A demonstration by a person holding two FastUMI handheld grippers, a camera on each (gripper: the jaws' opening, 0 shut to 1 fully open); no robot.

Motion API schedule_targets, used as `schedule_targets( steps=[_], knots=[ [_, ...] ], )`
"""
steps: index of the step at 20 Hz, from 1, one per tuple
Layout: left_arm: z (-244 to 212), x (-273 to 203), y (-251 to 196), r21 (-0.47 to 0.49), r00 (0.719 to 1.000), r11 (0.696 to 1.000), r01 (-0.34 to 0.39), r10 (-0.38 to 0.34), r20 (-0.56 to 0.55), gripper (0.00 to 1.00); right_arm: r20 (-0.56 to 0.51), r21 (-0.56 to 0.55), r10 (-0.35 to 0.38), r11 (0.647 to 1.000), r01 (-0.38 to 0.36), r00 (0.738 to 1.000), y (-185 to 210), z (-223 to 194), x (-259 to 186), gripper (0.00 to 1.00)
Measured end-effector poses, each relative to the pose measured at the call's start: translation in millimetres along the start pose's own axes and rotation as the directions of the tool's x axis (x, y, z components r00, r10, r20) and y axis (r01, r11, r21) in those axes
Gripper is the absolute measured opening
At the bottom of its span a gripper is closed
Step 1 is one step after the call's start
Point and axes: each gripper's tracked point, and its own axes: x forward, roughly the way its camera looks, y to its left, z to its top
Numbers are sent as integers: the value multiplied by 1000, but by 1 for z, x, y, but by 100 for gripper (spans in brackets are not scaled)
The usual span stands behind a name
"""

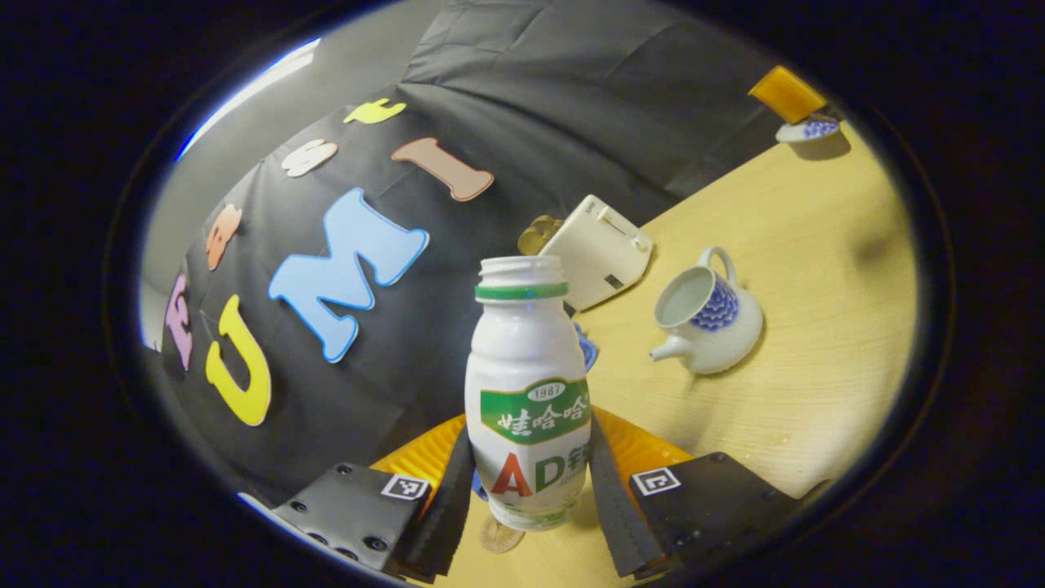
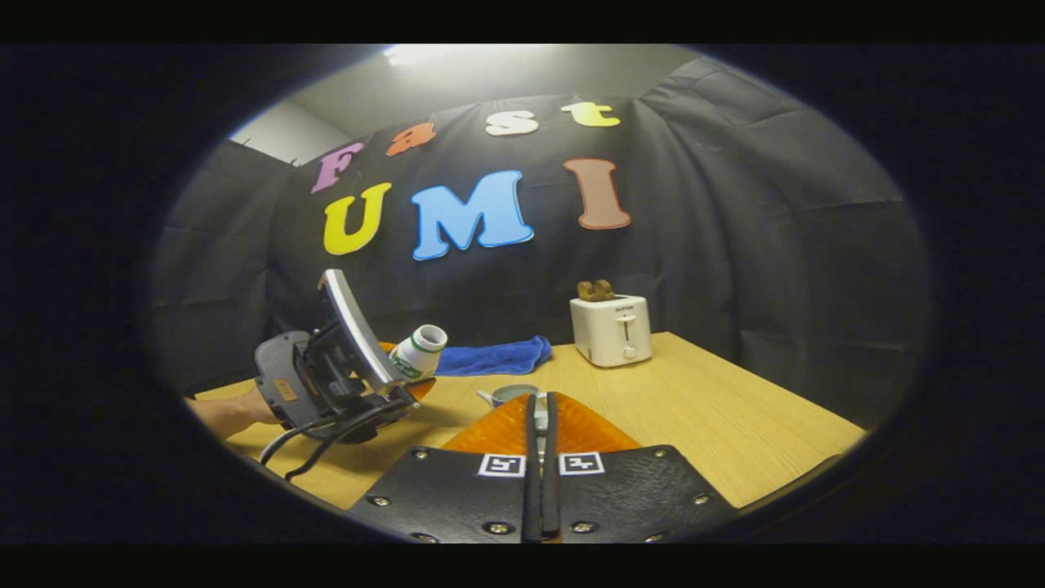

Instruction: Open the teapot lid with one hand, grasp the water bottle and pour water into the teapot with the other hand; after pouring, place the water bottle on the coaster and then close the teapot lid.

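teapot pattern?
White teapot with a blue scale-like patch on its side; clearest in the left gripper view.

The white plastic water bottle, standing between the fingers, has a green band that says "1987", and big letters "AD" below it.

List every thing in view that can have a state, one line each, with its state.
water bottle: uncapped, held by the left gripper
teapot: lid off, open
right gripper: fingers together; whether something thin is held, unclear
toaster: something sticks up from its slots
blue cloth: crumpled on the table
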Motion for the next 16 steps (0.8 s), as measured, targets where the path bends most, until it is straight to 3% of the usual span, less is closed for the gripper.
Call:
schedule_targets(
  steps=[2, 3, 7, 9, 10, 11, 12, 13, 16],
  knots=[
    [-7, -6, 7, -87, 1000, 996, -8, 8, 0, 76, -14, -25, 27, 999, -28, 1000, 9, 0, 25, 0],
    [-10, -8, 14, -118, 1000, 993, -17, 17, 2, 82, -13, -37, 42, 998, -43, 999, 13, 2, 36, 0],
    [-24, -12, 29, -214, 1000, 976, -29, 31, 6, 69, -12, -89, 45, 995, -46, 999, 19, 9, 77, 1],
    [-32, -12, 35, -253, 1000, 967, -28, 30, 5, 68, -32, -97, 45, 994, -48, 998, 22, 5, 94, 1],
    [-35, -13, 38, -269, 1000, 963, -29, 31, 3, 75, -42, -94, 47, 994, -51, 998, 23, 4, 102, 1],
    [-37, -15, 44, -289, 999, 957, -31, 34, 6, 68, -49, -91, 44, 995, -49, 998, 25, 2, 108, 1],
    [-41, -16, 49, -317, 999, 948, -35, 38, 5, 68, -54, -87, 40, 995, -44, 998, 25, 1, 114, 0],
    [-45, -17, 53, -355, 999, 934, -37, 40, 3, 82, -63, -87, 35, 995, -41, 997, 26, -2, 119, 1],
    [-61, -18, 67, -482, 999, 876, -38, 38, -10, 75, -78, -79, 34, 996, -40, 996, 31, -6, 130, 0]
  ],
)
